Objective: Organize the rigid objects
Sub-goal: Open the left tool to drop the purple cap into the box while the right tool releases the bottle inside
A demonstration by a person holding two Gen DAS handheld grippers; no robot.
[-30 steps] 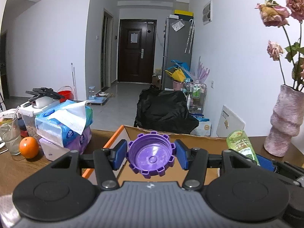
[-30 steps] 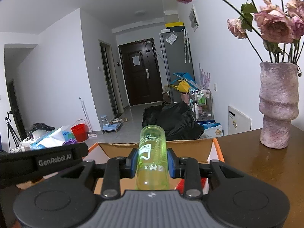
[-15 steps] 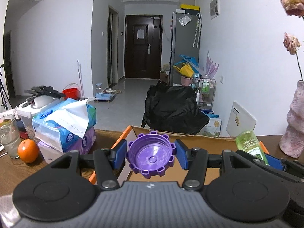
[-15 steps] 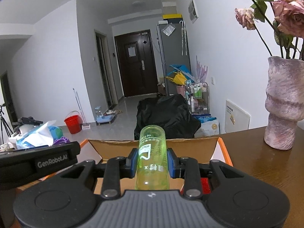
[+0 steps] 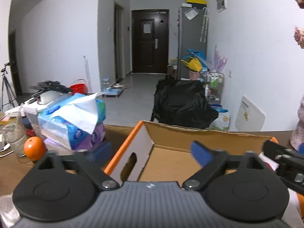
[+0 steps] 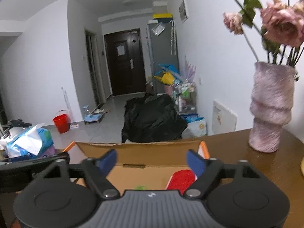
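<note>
While both tongs (image 6: 151, 161) gape, cardboard box (image 6: 152, 169) lies beneath.

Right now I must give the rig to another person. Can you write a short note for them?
Left tool: open, nothing between its jaws, which have just opened over the cardboard box.
Right tool: open and empty too, jaws just opened, also over the box.
In the box: a red object and a bit of green, mostly hidden.
Done: both tools have released.
Left: find the next rigid object; none is clearly in view.
</note>
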